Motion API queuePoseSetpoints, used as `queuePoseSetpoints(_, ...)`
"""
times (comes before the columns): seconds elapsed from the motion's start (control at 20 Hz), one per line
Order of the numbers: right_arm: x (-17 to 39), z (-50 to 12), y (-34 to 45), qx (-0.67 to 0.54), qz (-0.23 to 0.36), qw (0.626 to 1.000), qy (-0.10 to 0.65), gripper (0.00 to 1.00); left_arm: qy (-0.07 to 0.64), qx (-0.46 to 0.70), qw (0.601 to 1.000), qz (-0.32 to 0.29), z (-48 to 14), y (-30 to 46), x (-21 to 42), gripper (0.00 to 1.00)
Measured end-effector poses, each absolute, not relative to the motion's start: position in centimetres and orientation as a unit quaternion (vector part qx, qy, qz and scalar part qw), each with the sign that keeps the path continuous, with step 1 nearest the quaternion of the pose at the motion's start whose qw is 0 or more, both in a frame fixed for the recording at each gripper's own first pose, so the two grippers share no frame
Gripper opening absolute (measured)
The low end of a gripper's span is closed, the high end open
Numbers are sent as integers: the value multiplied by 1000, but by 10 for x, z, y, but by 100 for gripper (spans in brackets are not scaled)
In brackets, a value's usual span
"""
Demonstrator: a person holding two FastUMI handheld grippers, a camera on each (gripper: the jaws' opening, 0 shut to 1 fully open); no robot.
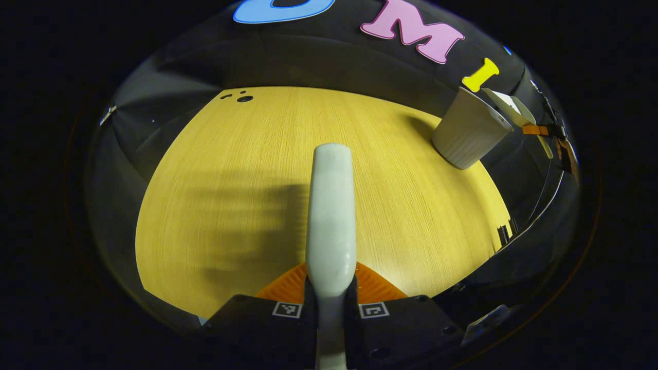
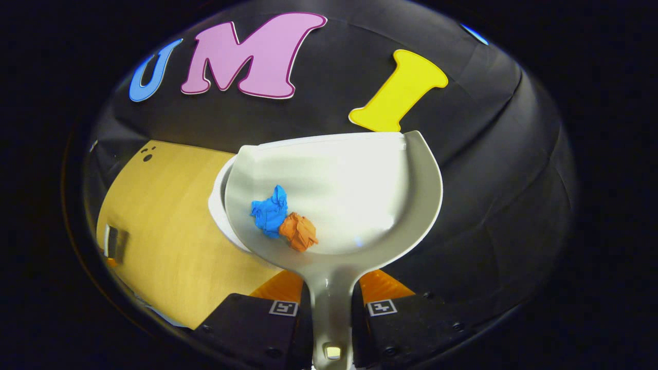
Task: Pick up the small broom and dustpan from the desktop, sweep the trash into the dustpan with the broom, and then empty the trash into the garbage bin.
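White plastic was what you held in both hands — your right gripper [image 2: 331, 303] pinched the dustpan [image 2: 360, 174] by its handle, long axis running straight up the frame from the fingers. Its lip hung over the bin [image 2: 218, 205] at left of centre, rim just showing. Blue paper [image 2: 270, 211] and orange paper [image 2: 299, 231], crumpled and touching, lay low in the pan — you'd have needed to tip it forward. Your left gripper [image 1: 330, 295] clamped the broom [image 1: 331, 216] handle.
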State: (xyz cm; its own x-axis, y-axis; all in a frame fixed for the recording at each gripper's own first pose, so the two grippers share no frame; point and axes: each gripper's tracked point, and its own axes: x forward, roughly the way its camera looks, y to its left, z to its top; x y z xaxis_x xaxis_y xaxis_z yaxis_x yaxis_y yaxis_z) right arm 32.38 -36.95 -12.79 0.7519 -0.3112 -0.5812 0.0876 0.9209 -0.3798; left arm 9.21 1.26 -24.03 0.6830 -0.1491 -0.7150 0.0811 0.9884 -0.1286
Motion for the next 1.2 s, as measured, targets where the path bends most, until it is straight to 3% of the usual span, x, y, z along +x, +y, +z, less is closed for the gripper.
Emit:
queuePoseSetpoints(0.7, 358, -141, -411, -380, -172, 858, 301, 34, 399, -45, 913, -64, -240, 6, 115, 26)
queuePoseSetpoints(0.75, 357, -139, -414, -400, -177, 849, 296, 39, 400, -45, 913, -64, -241, 5, 115, 26)
queuePoseSetpoints(0.8, 357, -136, -415, -425, -183, 838, 288, 34, 401, -46, 913, -64, -241, 3, 115, 26)
queuePoseSetpoints(1.2, 352, -103, -417, -580, -195, 755, 236, 34, 412, -52, 907, -70, -247, -10, 110, 26)
